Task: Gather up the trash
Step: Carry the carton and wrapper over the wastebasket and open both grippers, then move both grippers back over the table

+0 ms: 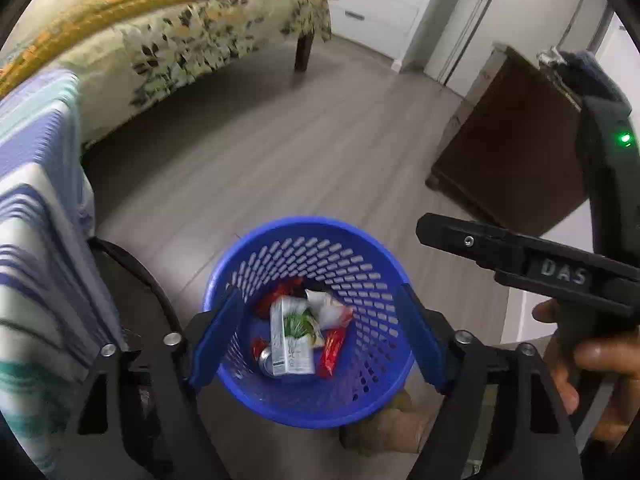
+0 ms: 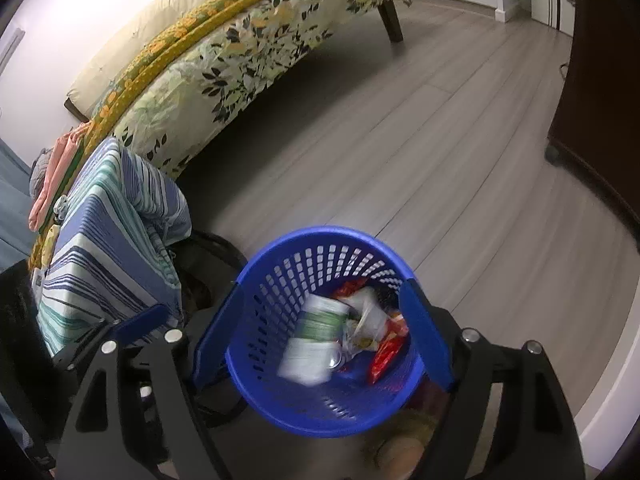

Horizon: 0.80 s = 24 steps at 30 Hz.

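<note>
Floor: beneath you, a grey wood-plank floor (image 1: 304, 152) runs across the room to the white cabinets.
Basket: a blue perforated basket (image 1: 320, 240) stands on the planks directly below you.
Bed: a dark bed leg (image 1: 304, 52) rests on the floor; the leaf-print cover (image 1: 208, 36) hangs down the side, short of the boards.
Cabinet: to your right, a dark brown cabinet (image 1: 508, 136) sits on the floor, well apart from the basket.

We see soft indoor light with glare on the wall (image 2: 60, 20) at upper left, dark fisheye corners, and a motion-blurred carton (image 2: 316, 344).
</note>
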{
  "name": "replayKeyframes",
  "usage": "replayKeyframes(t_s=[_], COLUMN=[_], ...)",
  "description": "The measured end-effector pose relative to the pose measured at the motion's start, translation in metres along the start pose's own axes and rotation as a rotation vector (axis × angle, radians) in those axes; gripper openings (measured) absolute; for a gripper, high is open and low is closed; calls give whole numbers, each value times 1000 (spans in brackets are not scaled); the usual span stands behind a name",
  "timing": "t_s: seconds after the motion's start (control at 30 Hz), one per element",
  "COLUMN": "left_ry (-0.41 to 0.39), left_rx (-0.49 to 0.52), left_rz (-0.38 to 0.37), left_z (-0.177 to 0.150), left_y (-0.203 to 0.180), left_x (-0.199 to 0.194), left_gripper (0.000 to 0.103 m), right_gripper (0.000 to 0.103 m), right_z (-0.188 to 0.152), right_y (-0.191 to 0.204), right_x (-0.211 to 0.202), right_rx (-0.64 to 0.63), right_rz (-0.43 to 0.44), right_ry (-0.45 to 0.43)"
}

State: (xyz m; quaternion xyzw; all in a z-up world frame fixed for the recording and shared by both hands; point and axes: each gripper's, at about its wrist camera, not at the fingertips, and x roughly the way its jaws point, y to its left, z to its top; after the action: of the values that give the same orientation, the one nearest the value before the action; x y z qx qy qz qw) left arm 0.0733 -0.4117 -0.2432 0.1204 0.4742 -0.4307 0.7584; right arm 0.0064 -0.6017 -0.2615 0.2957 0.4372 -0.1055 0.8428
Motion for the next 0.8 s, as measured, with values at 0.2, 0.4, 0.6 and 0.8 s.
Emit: replayKeyframes(t_s=[0.2,0.4,0.6,0.8], left_ry=[-132,-226,-194,-184], left_rx=[-4,-11,-112,-279], left_rz=[21,114,289,437], left_z=[-4,-24,-61,-100], left_y=[5,33,103,190], left_x=[-67,-138,-181,-226], left_gripper=[91,97,97,97], right_gripper=[95,98,98,98], right_z=[0,-11,-38,-67], right_y=[13,56,131,214], right_x=[-13,-21,-17,-16], right_rx=[-32,-146,-343,-548], right_rz=[-51,-105,-13,17], right_ry=[-61,-126,-142,-157])
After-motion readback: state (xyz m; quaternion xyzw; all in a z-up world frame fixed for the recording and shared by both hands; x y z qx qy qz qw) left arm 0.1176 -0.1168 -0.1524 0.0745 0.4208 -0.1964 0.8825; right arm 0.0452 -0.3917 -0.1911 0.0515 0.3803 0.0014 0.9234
